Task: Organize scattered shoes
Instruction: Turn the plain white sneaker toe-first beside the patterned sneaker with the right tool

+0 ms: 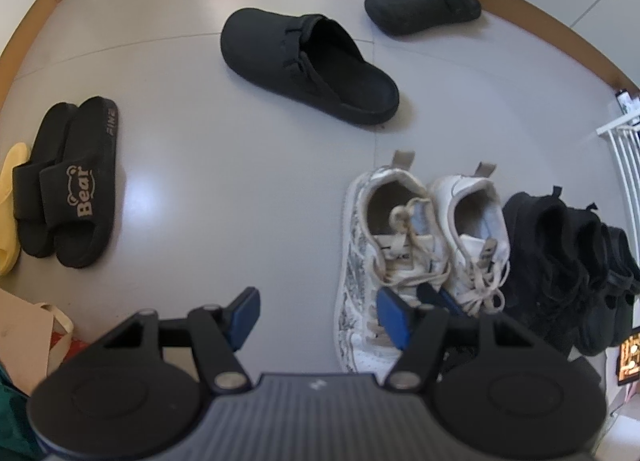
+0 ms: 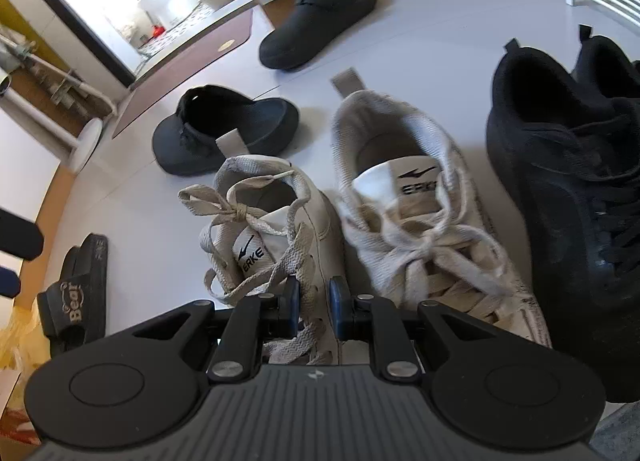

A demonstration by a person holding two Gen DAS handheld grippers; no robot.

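- Shoes lie about the grey floor point(image 1: 248, 189), some already paired at the right, some loose farther off.
- Right claw point(image 2: 313, 307) has its jaws drawn almost together on the inner side wall of the left white trainer point(image 2: 276, 237), by the laces; it looks pinched, though I cannot be sure how firmly.
- Left claw point(image 1: 320, 317) points down with its jaws wide apart and nothing between them, just left of the white pair point(image 1: 424, 245).
- Beside that pair, on the right, stand the black trainers point(image 1: 568, 261), touching each other.
- Farther off lies one black clog point(image 1: 308, 65) in the open floor, and its mate point(image 1: 420, 5) well apart by the far wall.
- At the left sit the black slides point(image 1: 64, 185), together, next to something yellow point(image 1: 10, 205).
- Trainers look light and soft-walled, so a pinch on the collar or heel rim should hold; laces are floppy and a poor grip.
- Clogs seem stiffer, with a thick rubbery sole; the open heel edge or the strap is likely the best hold.
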